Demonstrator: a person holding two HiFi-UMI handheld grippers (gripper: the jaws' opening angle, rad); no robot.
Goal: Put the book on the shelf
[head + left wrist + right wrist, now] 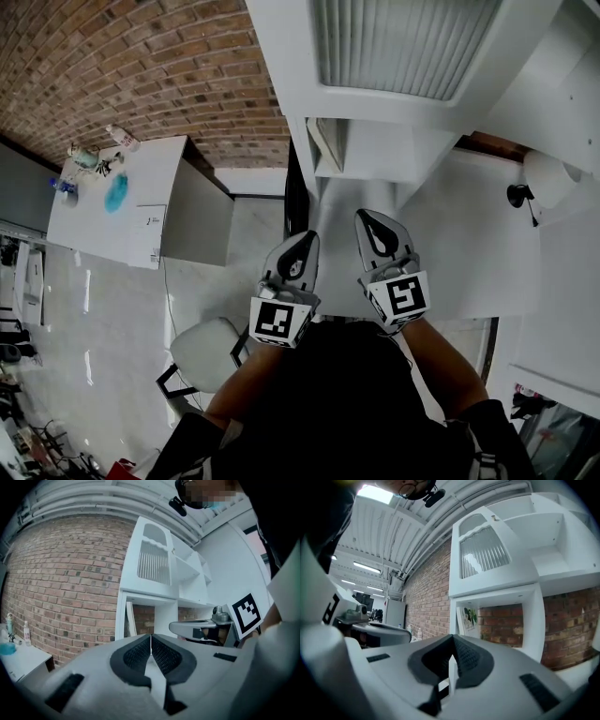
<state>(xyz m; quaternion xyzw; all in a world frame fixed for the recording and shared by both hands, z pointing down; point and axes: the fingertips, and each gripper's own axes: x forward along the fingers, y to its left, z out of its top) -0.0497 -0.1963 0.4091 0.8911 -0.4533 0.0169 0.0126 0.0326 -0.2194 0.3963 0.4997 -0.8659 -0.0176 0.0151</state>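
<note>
A thin book (468, 620) with a green and white cover leans upright against the left wall of a lower compartment of the white shelf unit (497, 585). The same book (130, 619) shows edge-on in the left gripper view and as a thin slanted sliver (324, 143) in the head view. My left gripper (302, 246) and right gripper (377, 228) are held side by side in front of the shelf unit (375, 122), apart from it. Both are shut with nothing between the pads: the left gripper (151, 638) and the right gripper (452, 639) each show the pads meeting.
A white desk (141, 211) with bottles and a blue object stands at the left by the brick wall (141, 66). A white chair (206, 352) is below my left gripper. A white slatted cabinet door (403, 42) tops the shelf unit. A round white object (548, 178) sits at the right.
</note>
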